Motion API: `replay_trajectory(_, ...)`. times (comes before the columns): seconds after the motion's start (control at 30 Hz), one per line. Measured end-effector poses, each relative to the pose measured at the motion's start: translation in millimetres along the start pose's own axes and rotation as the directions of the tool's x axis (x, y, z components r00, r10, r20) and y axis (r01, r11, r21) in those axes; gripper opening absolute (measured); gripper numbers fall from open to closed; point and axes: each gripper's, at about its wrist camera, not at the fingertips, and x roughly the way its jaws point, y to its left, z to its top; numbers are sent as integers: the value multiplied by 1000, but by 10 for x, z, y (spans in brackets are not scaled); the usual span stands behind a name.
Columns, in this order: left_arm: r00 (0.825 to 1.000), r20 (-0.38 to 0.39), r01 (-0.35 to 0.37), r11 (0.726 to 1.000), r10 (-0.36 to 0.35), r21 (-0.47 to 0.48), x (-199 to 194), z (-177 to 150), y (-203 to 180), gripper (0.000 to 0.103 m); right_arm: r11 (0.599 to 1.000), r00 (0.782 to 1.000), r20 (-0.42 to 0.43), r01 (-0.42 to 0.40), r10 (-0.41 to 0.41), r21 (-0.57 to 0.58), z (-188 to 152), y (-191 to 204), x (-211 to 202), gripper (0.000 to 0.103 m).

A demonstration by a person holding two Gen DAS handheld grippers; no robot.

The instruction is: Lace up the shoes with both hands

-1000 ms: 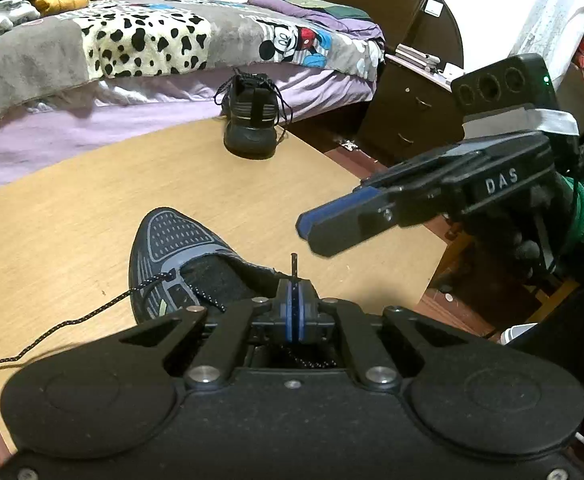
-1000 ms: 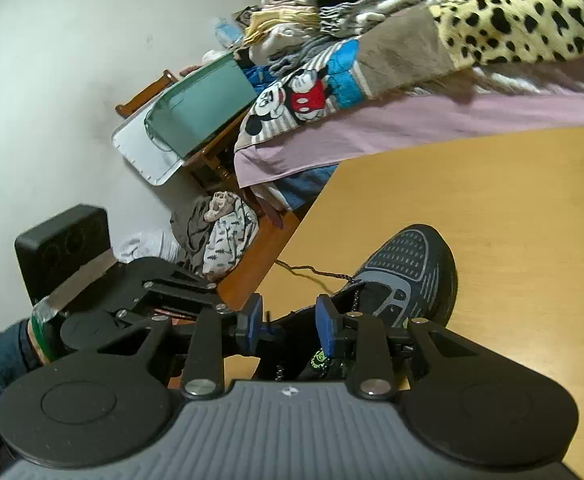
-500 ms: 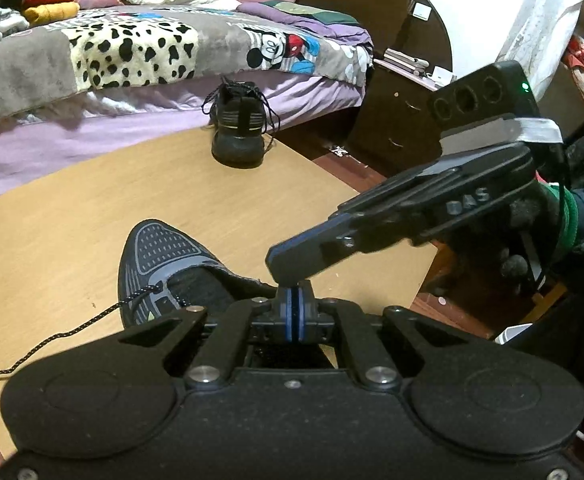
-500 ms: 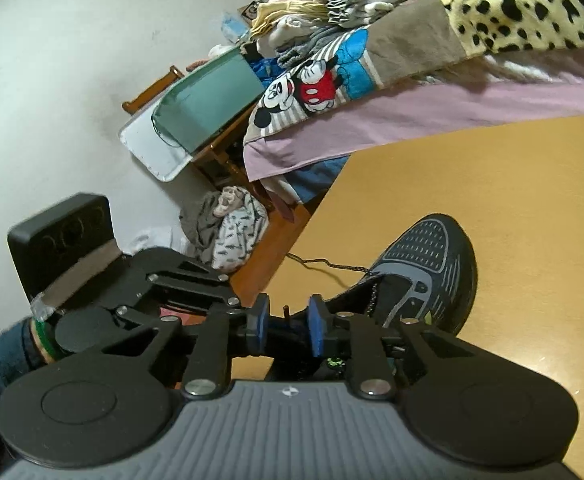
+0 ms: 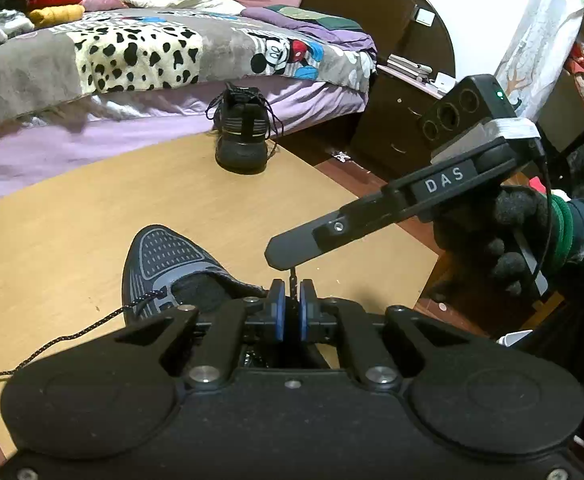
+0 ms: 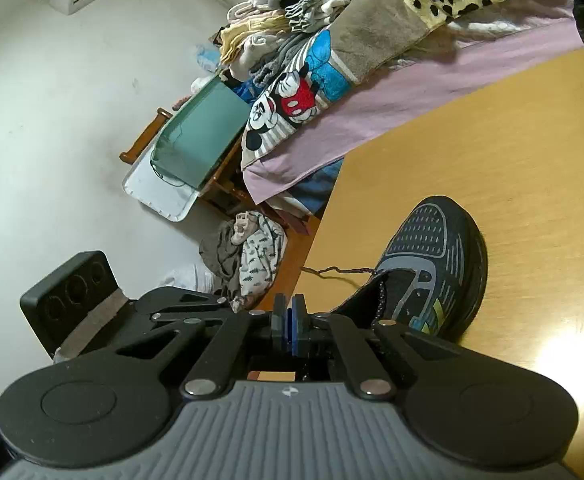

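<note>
The left gripper (image 5: 292,308) is seen from its own camera with the two blue pads (image 5: 277,314) drawn near each other, a narrow gap left between them. The jaws are opening at this moment. The right gripper (image 5: 277,254) is held from the right side by a hand (image 5: 504,236) in a dark knitted glove, a green cuff shown at the wrist. It is angled downward, its tip placed just above the left gripper's pads. In its own view, its jaws are pressed together.
</note>
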Motion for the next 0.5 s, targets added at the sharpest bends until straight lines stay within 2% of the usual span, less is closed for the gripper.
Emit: replay_trajectory(0.5,1000,19,-2,1000,2,-6,-2,8,-7,1,1000,1000,6,-8,7,17,2,-20,-19,4)
